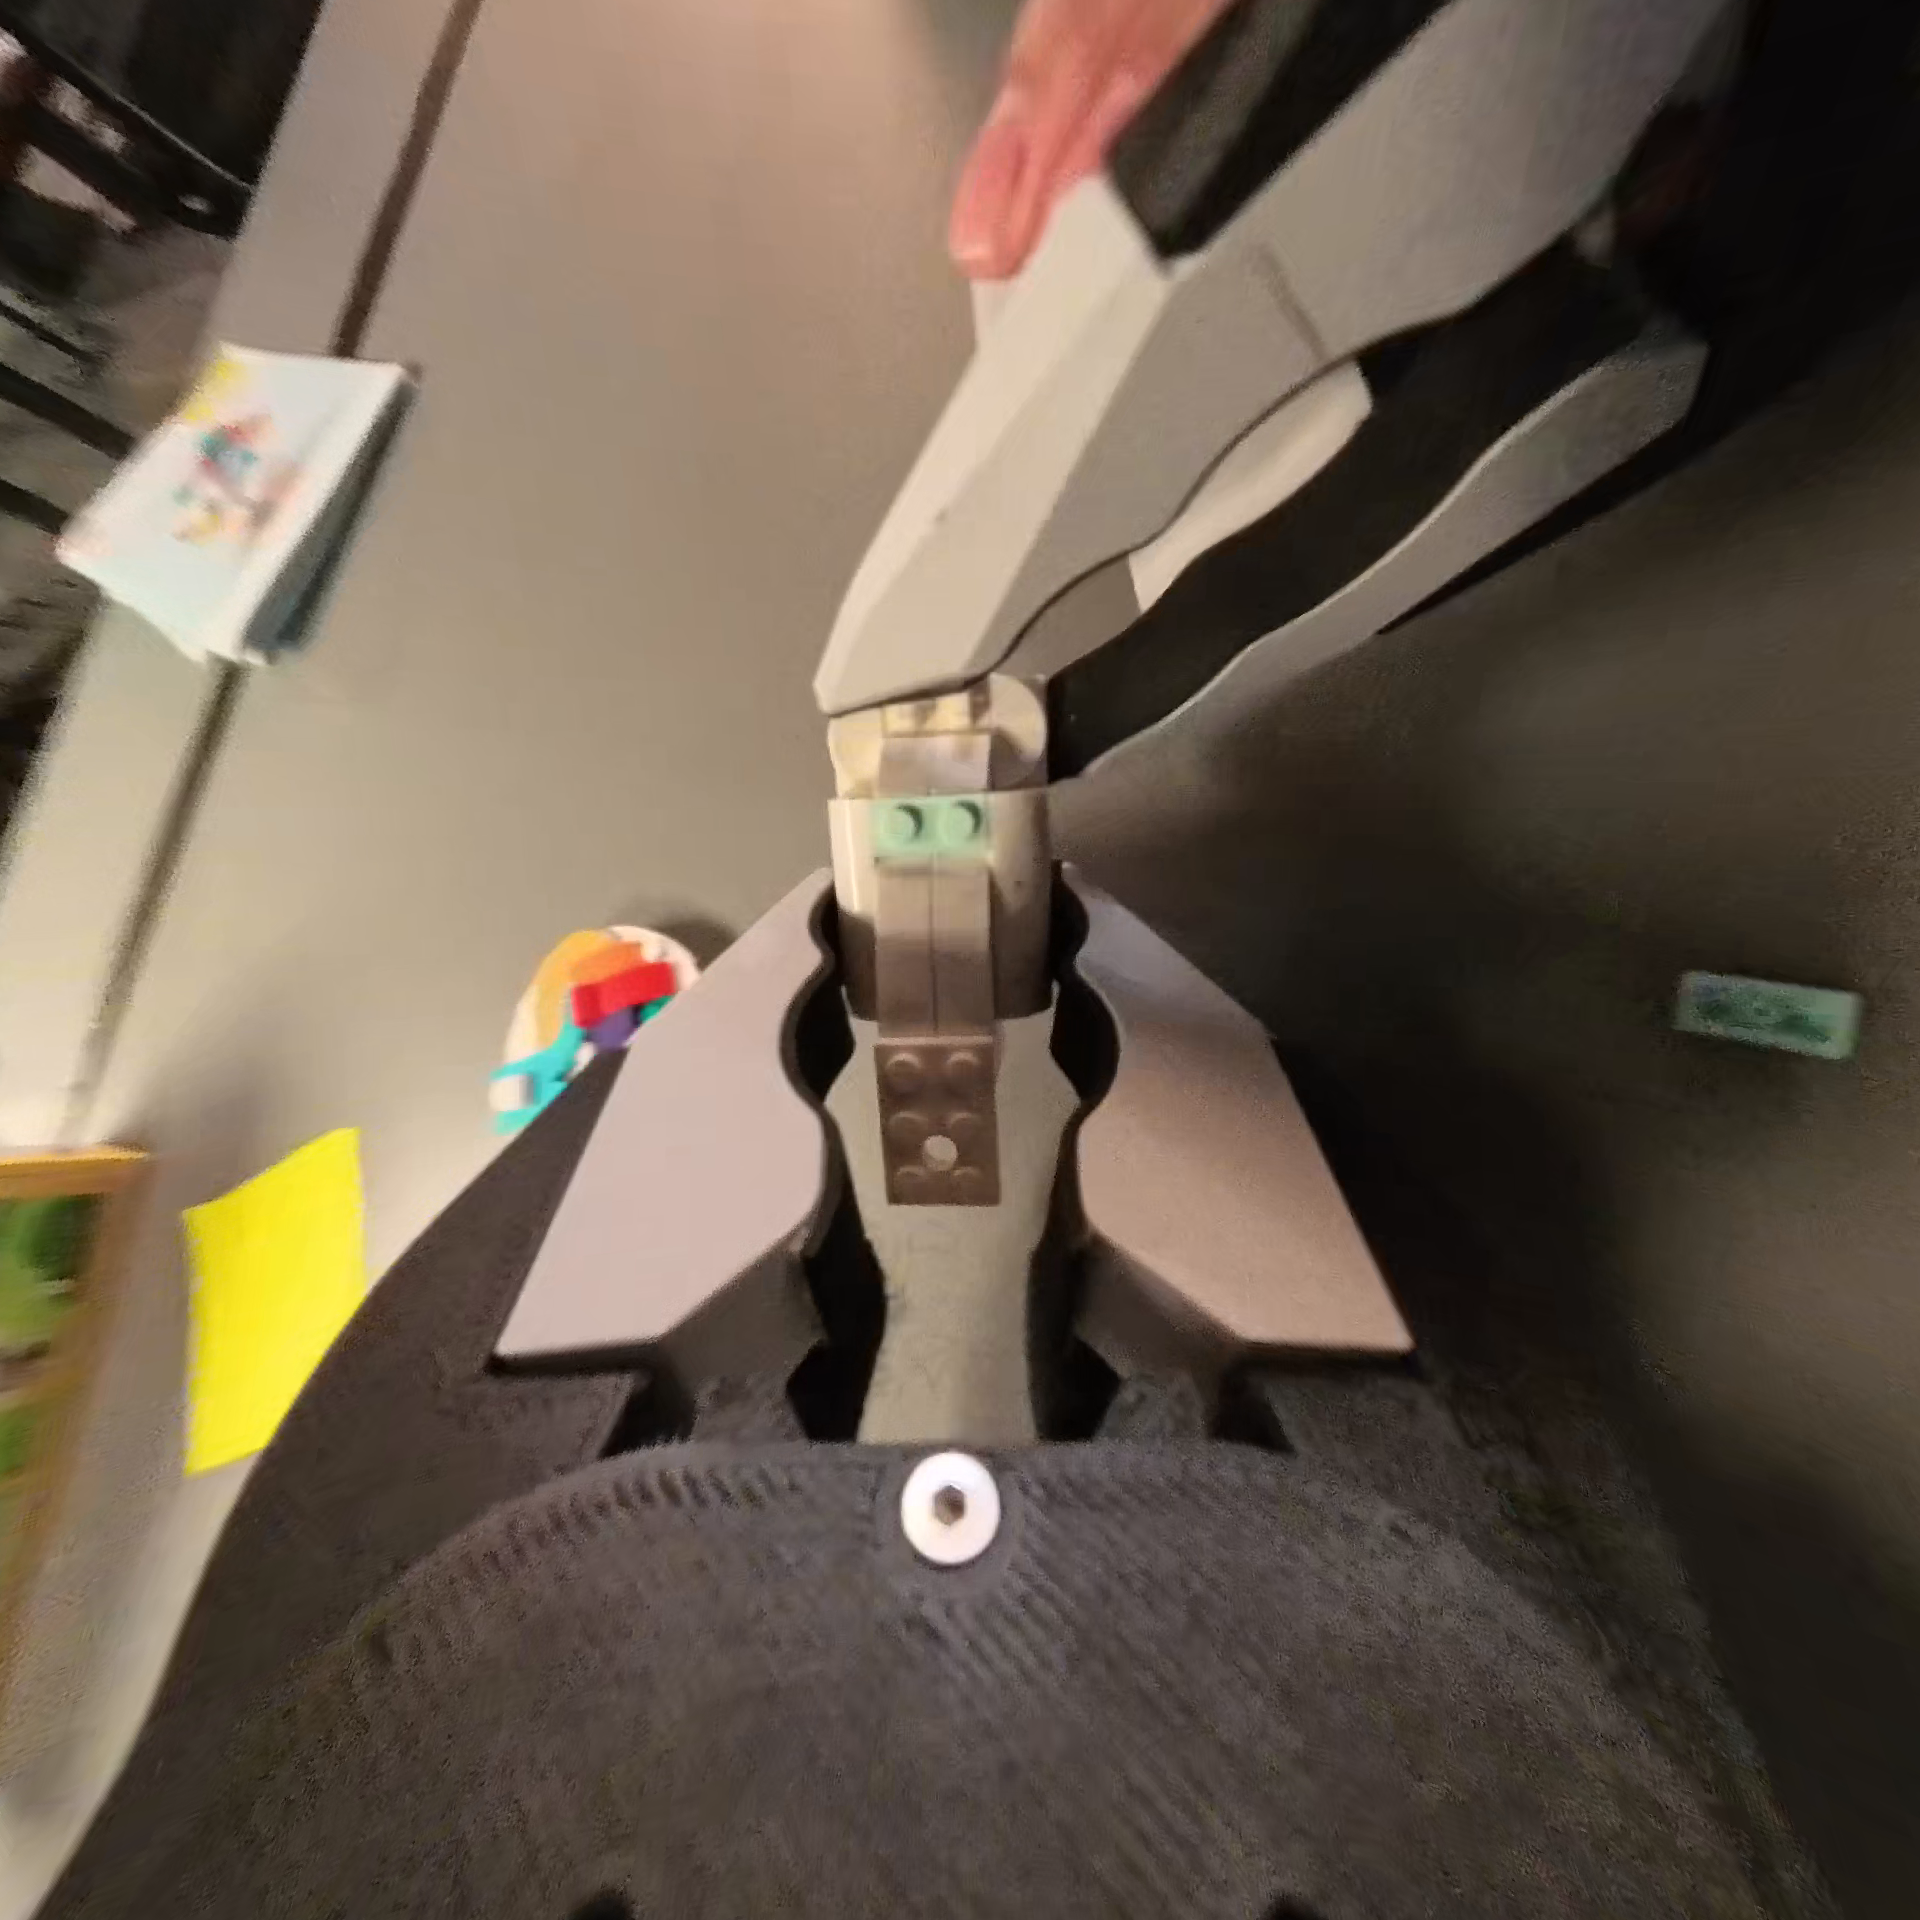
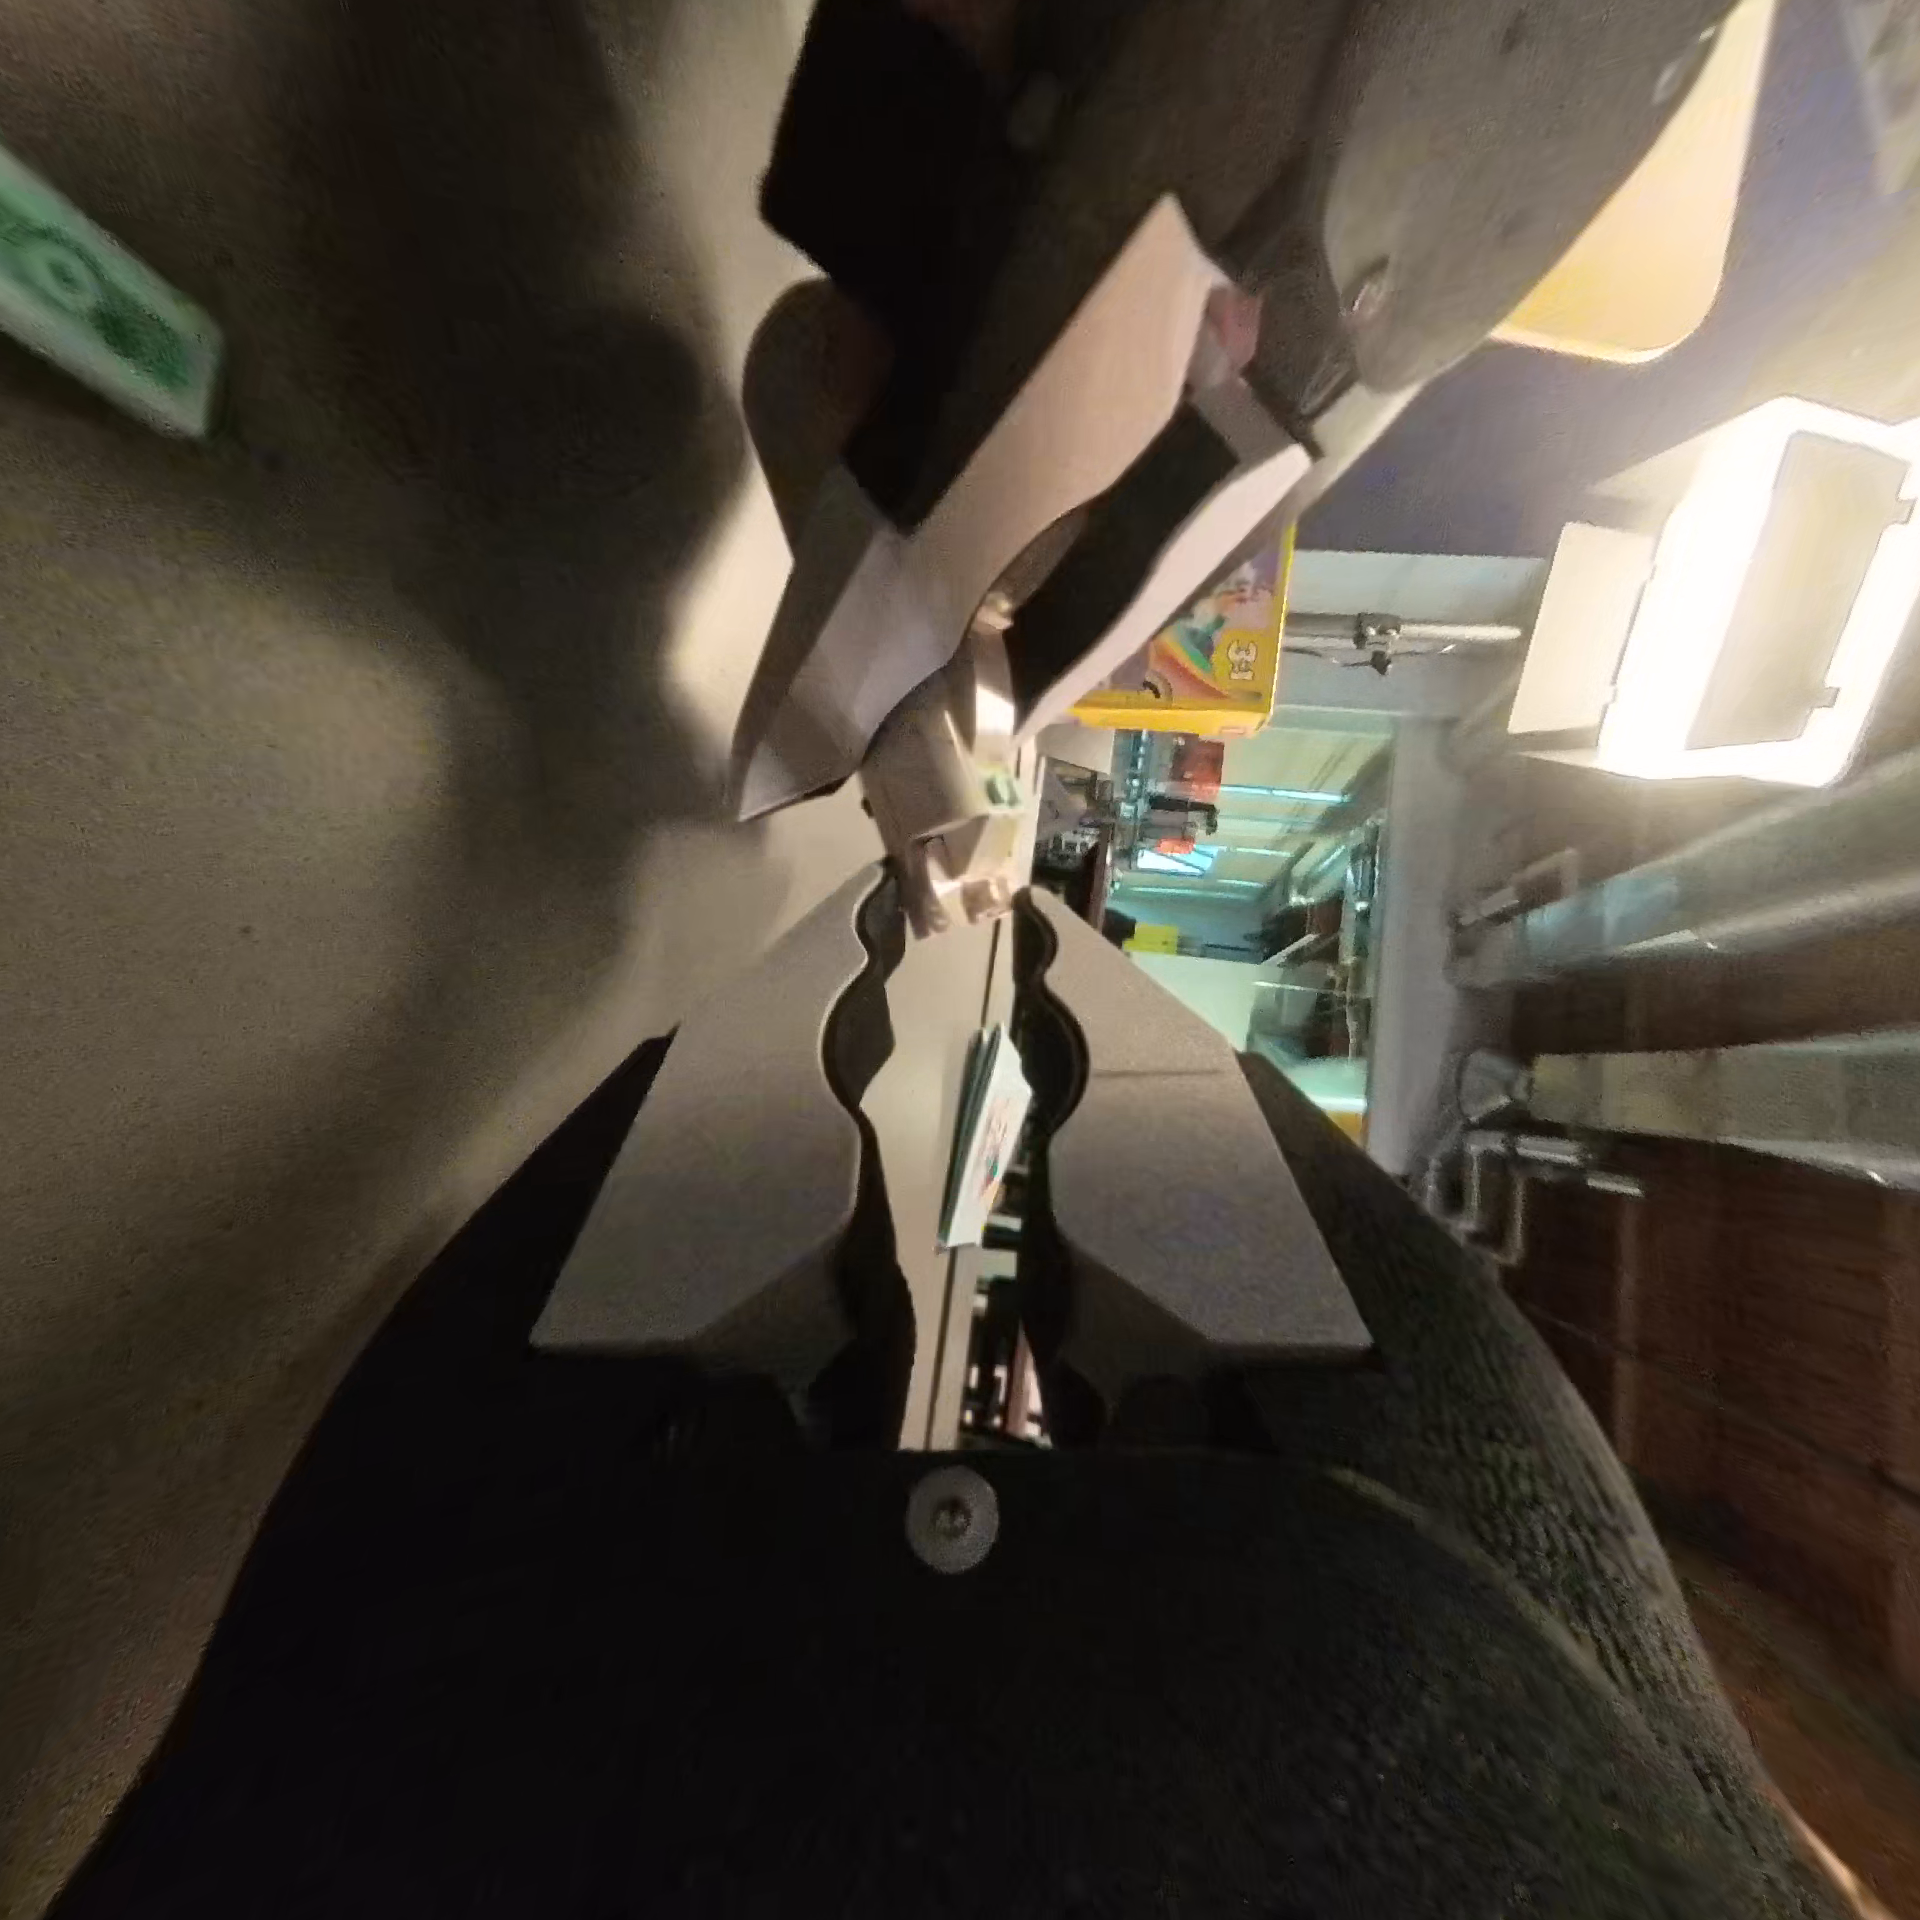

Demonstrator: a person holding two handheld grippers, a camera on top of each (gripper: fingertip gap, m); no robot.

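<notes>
Left wrist view centres on a grey toy-brick assembly (image 1: 940,935) held up off the table (image 1: 644,520), its long axis running straight along the left gripper (image 1: 943,914). The near end is a flat studded plate lying between the fingers, the middle is a block of curved grey bricks, and a small mint-green piece (image 1: 940,828) with two studs sits on top of that block. The left gripper is clamped on the curved block, its two fingertips pressing the sides. The far end of the assembly sits between the tips of the right gripper (image 1: 935,707), which comes down from the upper right with a person's hand (image 1: 1039,135) on it.

Right wrist view shows the same assembly (image 2: 940,821) slanting from the far left gripper (image 2: 883,748) down to the right gripper (image 2: 951,899), whose fingertips close on its lower end; the studded plate end points toward this camera's fingers.

Beyond the left finger in the left wrist view stands a small white bowl (image 1: 540,1013) holding loose coloured bricks, red, orange, purple and teal among them. Farther left lie a yellow sheet (image 1: 275,1299) and an instruction booklet (image 1: 229,499). A green strip-like piece (image 1: 1766,1013) lies well apart to the right. A yellow toy box (image 2: 1205,665) shows behind the grippers in the right wrist view
</notes>
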